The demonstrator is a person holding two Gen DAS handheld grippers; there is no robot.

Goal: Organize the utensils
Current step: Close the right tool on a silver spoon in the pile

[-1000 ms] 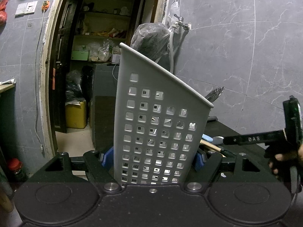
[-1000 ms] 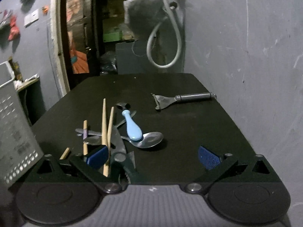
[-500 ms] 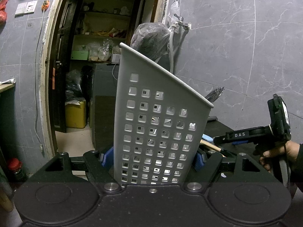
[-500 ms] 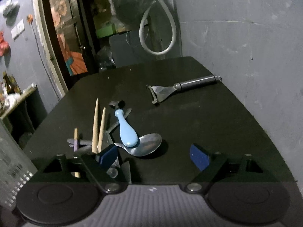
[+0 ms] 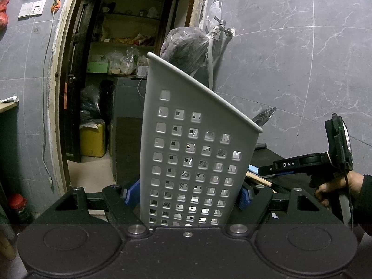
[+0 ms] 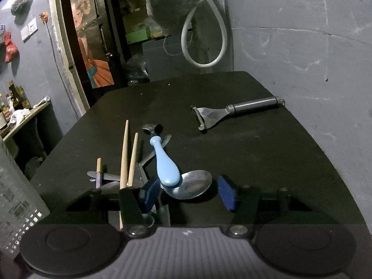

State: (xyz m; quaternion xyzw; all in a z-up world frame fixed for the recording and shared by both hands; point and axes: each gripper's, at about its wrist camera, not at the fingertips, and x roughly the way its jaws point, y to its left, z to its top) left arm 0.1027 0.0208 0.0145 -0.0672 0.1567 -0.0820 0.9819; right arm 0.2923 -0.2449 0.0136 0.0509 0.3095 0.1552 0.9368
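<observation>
Walls (image 5: 290,46): grey marbled tile, dim light. Doorway (image 5: 130,81): open onto pantry shelves (image 5: 125,41) of bags and packets. Tap (image 5: 222,26) with grey hose (image 6: 204,44). Black table (image 6: 244,148). Wall switches (image 5: 32,9). Yellow canister (image 5: 93,140) on the floor.

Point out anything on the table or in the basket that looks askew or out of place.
The utensils lie in a crossed heap: the blue-handled spoon rests on top of the others beside two chopsticks, between the open right gripper. The peeler lies apart, near the wall. The basket is tilted in the left gripper.
</observation>
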